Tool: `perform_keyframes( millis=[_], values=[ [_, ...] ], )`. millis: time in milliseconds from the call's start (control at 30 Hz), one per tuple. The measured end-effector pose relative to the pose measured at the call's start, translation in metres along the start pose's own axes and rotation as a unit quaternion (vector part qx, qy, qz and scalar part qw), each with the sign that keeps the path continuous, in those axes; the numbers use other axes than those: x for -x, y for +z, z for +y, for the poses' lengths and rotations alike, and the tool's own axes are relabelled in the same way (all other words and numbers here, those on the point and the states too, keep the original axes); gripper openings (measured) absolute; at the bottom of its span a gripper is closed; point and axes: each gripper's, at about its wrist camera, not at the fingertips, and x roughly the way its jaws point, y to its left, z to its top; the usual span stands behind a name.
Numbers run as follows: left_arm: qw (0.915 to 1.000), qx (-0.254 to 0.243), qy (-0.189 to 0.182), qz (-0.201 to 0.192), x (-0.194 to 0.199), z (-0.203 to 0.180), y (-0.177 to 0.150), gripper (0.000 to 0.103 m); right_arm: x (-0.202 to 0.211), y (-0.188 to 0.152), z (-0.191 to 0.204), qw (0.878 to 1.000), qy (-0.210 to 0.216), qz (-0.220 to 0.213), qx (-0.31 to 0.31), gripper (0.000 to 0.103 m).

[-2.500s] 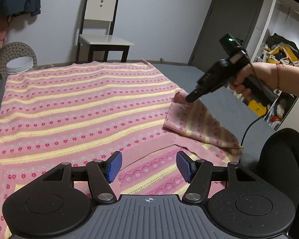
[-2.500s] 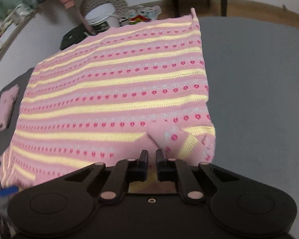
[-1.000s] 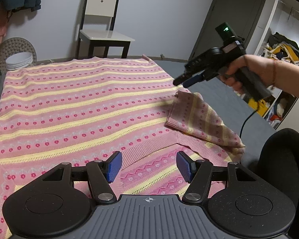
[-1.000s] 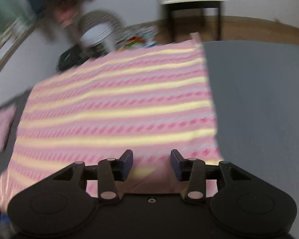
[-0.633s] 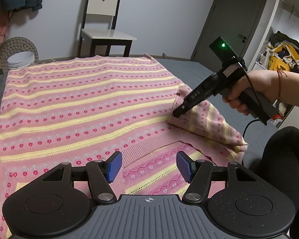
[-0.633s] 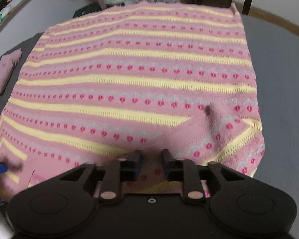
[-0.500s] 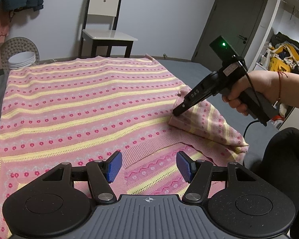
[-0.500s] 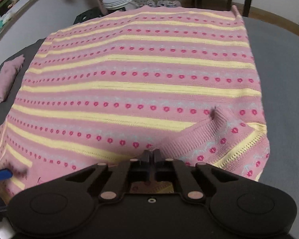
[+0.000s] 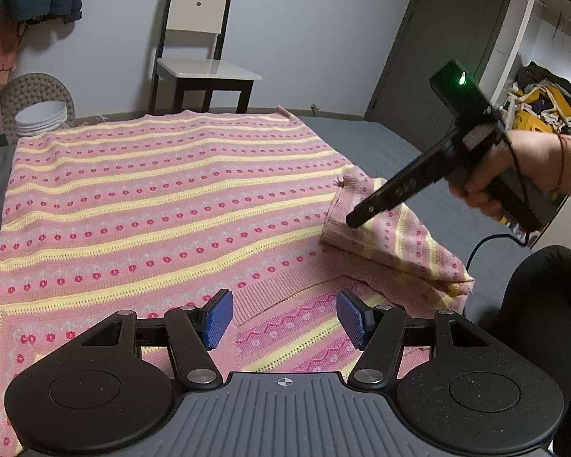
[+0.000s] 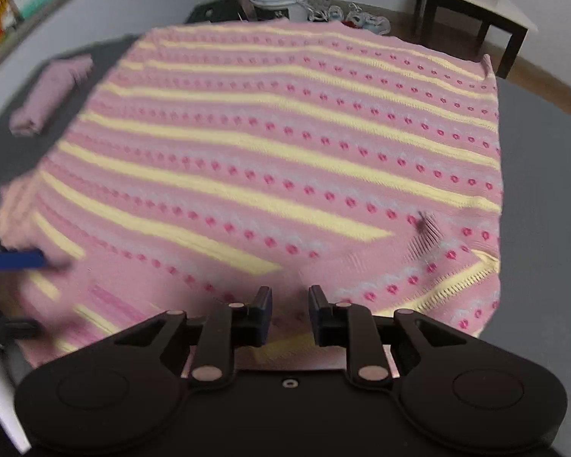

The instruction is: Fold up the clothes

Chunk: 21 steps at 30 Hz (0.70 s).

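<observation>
**Pink sweater spread on a grey bed, one sleeve folded in**

A pink knitted sweater (image 9: 163,205) with yellow stripes and rows of small red flowers lay flat across a grey bed (image 9: 396,152), covering most of it. Its V-shaped neckline sat at the near edge, just in front of the left gripper (image 9: 283,318). That gripper hung low over the neckline with its two blue pads (image 9: 217,318) spread wide apart and nothing between them.

On the sweater's right side, one sleeve (image 9: 396,240) was folded inward so that it lay on top of the body, with its ribbed cuff pointing toward the middle. The right gripper (image 9: 356,221), held in a person's hand (image 9: 514,175), slanted down toward that cuff, its tip at or just above the knit. A green light glowed on top of its handle. From the right wrist view, which was blurred, the right gripper's fingers (image 10: 260,316) stood a little apart, with pink fabric seen in the gap below them; whether they touched the cloth could not be told.

A small folded pink item (image 10: 51,95) lay on the bed just beside the sweater's far left edge. Beyond the bed stood a chair (image 9: 201,61) with a pale seat against the wall, and a stack of white bowls (image 9: 42,116) sat near the far left corner. A dark door (image 9: 434,42) was on the right, and clothes were piled in a closet (image 9: 544,103) beside it
</observation>
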Motion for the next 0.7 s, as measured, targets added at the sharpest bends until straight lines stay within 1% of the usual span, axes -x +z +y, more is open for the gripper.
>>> perform_keyframes(
  millis=[67, 100, 200, 300, 433, 500, 567, 600, 633, 667, 700],
  values=[
    [1.0000, 0.000, 0.001, 0.002, 0.001, 0.000, -0.001, 0.061, -0.010, -0.004, -0.004, 1.000, -0.003, -0.001, -0.012, 0.020],
    [1.0000, 0.000, 0.002, 0.003, 0.001, 0.000, -0.002, 0.061, -0.015, -0.007, -0.005, 1.000, -0.004, -0.004, -0.016, 0.011],
    [1.0000, 0.001, 0.005, 0.003, 0.002, 0.001, -0.003, 0.061, -0.017, -0.011, -0.006, 0.999, -0.001, -0.021, -0.024, 0.005],
    [1.0000, 0.005, 0.006, -0.002, 0.003, 0.004, -0.002, 0.061, -0.010, -0.012, -0.005, 0.999, 0.009, -0.031, -0.024, 0.005],
    [0.9999, 0.008, 0.004, -0.007, 0.005, 0.005, 0.000, 0.061, -0.003, -0.012, 0.002, 0.999, 0.021, -0.040, -0.007, 0.005],
    [1.0000, 0.007, 0.004, -0.005, 0.004, 0.005, 0.000, 0.061, -0.004, -0.012, 0.005, 0.999, 0.020, -0.042, -0.002, 0.005],
    [1.0000, 0.006, 0.003, -0.003, 0.003, 0.004, -0.001, 0.061, -0.010, -0.013, 0.005, 0.999, 0.019, -0.043, -0.005, 0.007],
    [1.0000, 0.005, 0.003, -0.002, 0.003, 0.004, -0.001, 0.061, -0.014, -0.013, 0.005, 0.999, 0.018, -0.043, -0.008, 0.013],
    [1.0000, 0.005, 0.002, -0.001, 0.003, 0.003, -0.001, 0.061, -0.016, -0.014, 0.005, 0.999, 0.024, -0.044, -0.012, 0.025],
    [1.0000, 0.005, 0.002, -0.001, 0.003, 0.003, -0.001, 0.061, -0.015, -0.014, 0.003, 0.998, 0.038, -0.047, -0.020, 0.031],
    [1.0000, 0.005, 0.002, -0.002, 0.003, 0.002, -0.001, 0.061, -0.012, -0.015, 0.001, 0.997, 0.051, -0.055, -0.029, 0.033]
  ],
)
